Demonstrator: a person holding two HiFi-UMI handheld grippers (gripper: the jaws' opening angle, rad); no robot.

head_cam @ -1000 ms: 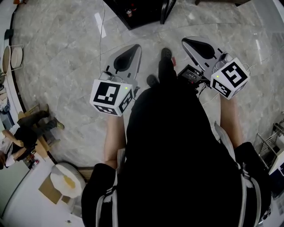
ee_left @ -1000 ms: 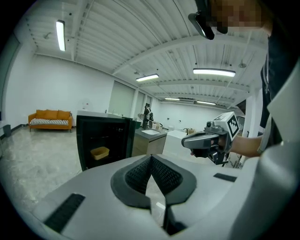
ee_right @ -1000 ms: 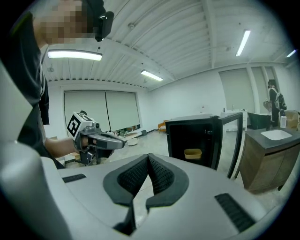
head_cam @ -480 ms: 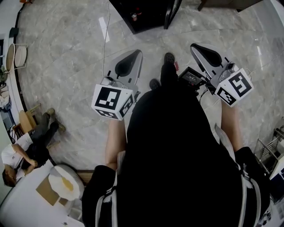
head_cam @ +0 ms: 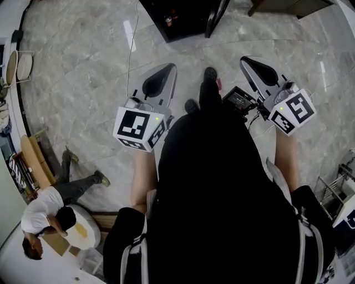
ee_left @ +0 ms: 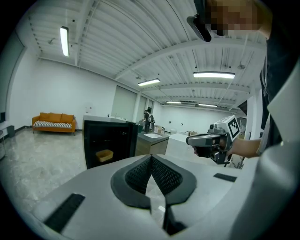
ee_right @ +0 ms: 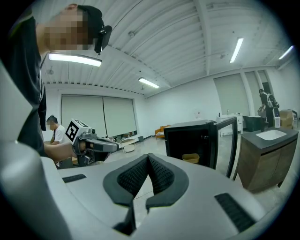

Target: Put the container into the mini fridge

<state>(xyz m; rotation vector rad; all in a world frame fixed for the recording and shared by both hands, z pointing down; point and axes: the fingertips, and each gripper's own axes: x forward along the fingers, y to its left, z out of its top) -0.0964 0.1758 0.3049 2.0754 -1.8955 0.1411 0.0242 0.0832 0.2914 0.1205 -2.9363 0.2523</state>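
The black mini fridge (head_cam: 180, 16) stands on the floor ahead of me, its door (ee_right: 226, 145) swung open. Inside it sits a small yellow container (ee_left: 105, 155), which the right gripper view also shows as the container (ee_right: 190, 158) on a shelf. My left gripper (head_cam: 171, 66) and right gripper (head_cam: 244, 58) are held out at waist height, well short of the fridge. The left gripper (ee_left: 151, 157) has its pads pressed together with nothing between them. The right gripper (ee_right: 148, 156) is shut and empty too.
A person (head_cam: 50, 208) crouches on the floor at lower left beside a round white table (head_cam: 83, 233). A cabinet with a sink (ee_right: 269, 157) stands right of the fridge. An orange sofa (ee_left: 54, 123) is far off. A wire rack (head_cam: 335, 188) is at right.
Both grippers have shifted slightly lower in the head view, and more of the fridge shows at the top. The person at lower left has moved. The jaws stay shut.
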